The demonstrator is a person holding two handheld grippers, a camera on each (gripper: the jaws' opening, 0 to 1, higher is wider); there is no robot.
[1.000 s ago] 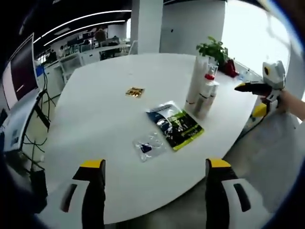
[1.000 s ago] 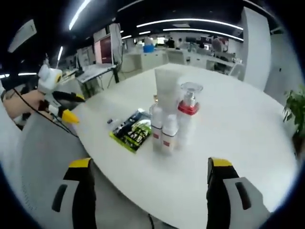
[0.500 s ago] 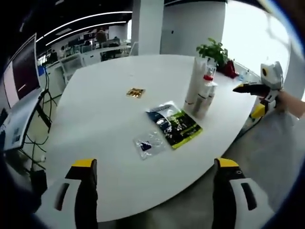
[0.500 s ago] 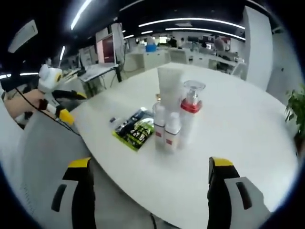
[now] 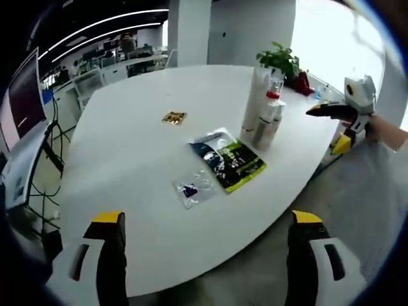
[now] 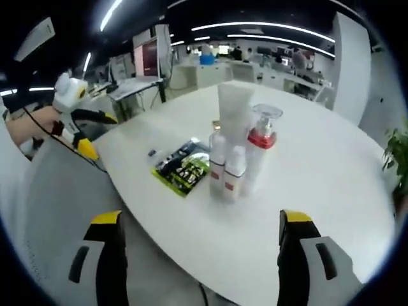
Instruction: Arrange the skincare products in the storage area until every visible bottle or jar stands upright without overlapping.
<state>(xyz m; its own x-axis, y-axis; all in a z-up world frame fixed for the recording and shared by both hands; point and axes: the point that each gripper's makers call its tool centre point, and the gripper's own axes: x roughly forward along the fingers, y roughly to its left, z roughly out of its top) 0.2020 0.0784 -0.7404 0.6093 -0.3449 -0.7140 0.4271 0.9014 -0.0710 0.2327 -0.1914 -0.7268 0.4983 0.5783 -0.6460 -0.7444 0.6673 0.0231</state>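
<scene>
A tight cluster of skincare products point(image 6: 237, 153) stands upright on the white table point(image 6: 319, 191): a tall white tube point(image 6: 233, 113), a pump bottle with a red collar point(image 6: 258, 153) and two small white bottles point(image 6: 225, 172). The left gripper view shows the same cluster point(image 5: 262, 105) at the table's far right edge. My left gripper point(image 5: 207, 261) is open, held off the table's near edge. Off the table's edge, my right gripper point(image 6: 199, 258) is open with nothing between its jaws. Each gripper appears in the other's view, the right gripper point(image 5: 338, 115) and the left gripper point(image 6: 80, 121).
A green and black sachet point(image 5: 228, 159), a small clear packet point(image 5: 191, 190) and a small gold packet point(image 5: 173, 117) lie flat on the table. A potted plant point(image 5: 279, 60) stands beyond the cluster. Desks and a monitor point(image 5: 25, 95) are at the left.
Both cameras have shifted a little and the left gripper's jaws stand wider apart. The products on the table have not moved.
</scene>
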